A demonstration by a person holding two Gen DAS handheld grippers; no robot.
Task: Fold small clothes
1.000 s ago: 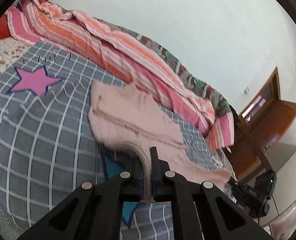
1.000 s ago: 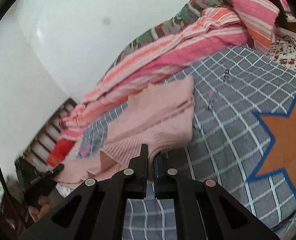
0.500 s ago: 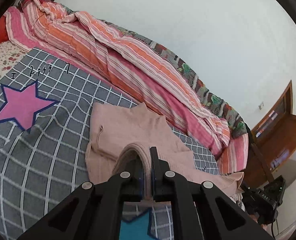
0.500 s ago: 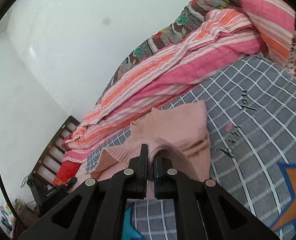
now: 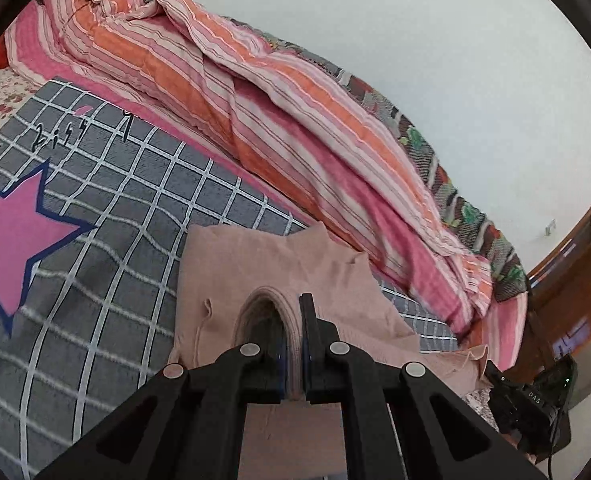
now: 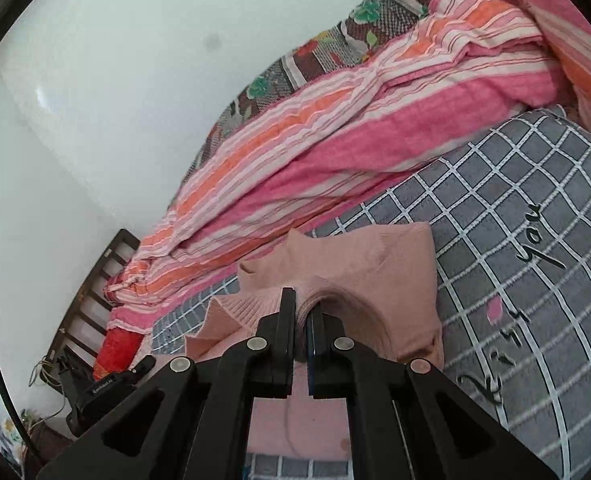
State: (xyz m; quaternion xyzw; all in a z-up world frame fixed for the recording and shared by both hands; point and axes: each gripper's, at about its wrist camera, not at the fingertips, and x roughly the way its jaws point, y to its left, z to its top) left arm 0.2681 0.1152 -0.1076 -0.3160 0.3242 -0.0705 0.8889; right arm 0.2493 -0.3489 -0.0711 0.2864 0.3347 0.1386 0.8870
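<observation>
My left tool pinches a ribbed edge of the pink sweater, its jaws nearly together on the knit. My right tool grips another bunched edge the same way. The sweater lies on the grey checked blanket, just beside the striped quilt.

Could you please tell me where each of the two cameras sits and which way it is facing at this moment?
Left wrist: on the left gripper, looking along its black fingers over the pink sweater toward the striped quilt and wall.
Right wrist: on the right gripper, looking along its fingers across the same sweater toward the quilt.
Shared: sweater, quilt, grey checked blanket.
</observation>
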